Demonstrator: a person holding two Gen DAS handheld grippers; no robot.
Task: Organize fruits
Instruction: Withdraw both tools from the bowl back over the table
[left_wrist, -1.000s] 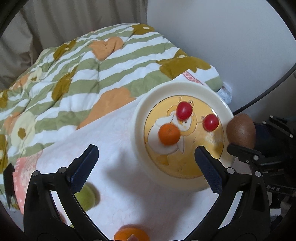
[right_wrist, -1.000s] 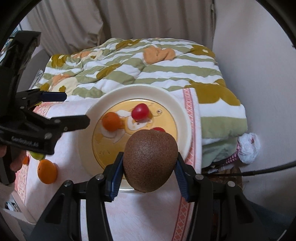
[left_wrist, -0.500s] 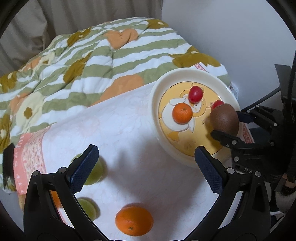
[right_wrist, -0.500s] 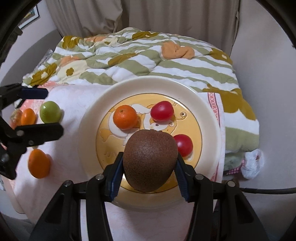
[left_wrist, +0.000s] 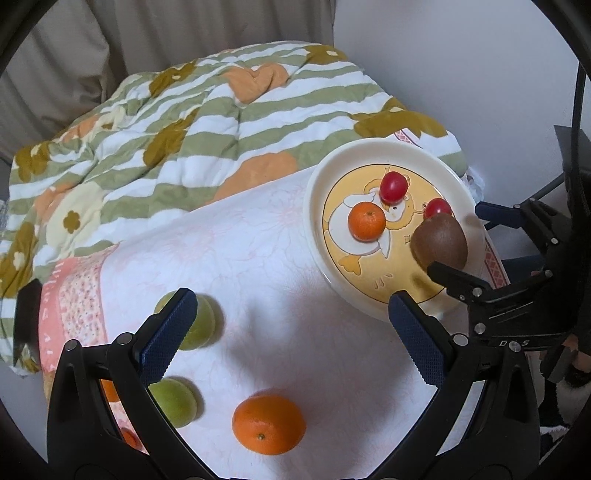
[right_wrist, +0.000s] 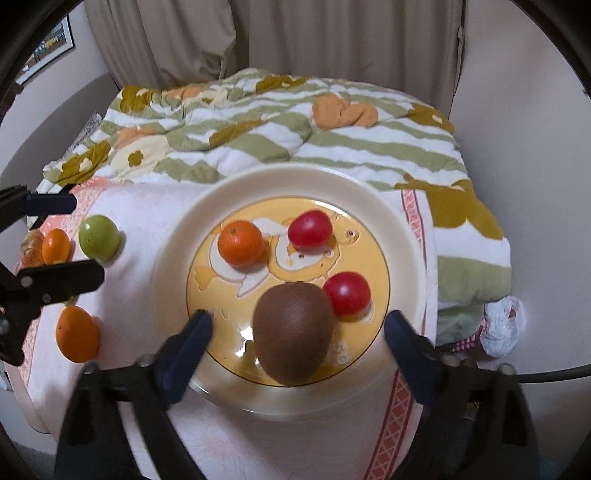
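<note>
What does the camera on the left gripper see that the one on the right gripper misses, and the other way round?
Only the left wrist view shows a second green fruit low on the white cloth, behind the left gripper.

Only the right wrist view shows a crumpled white plastic bag beside the bedding and a framed picture on the wall.

Both show the cream cartoon plate holding a brown kiwi, a small orange and two red tomatoes. The right gripper is opening, pads clear of the kiwi.

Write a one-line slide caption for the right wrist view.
Right gripper opening its jaws around a brown fuzzy kiwi on the cream cartoon-print plate.
</note>
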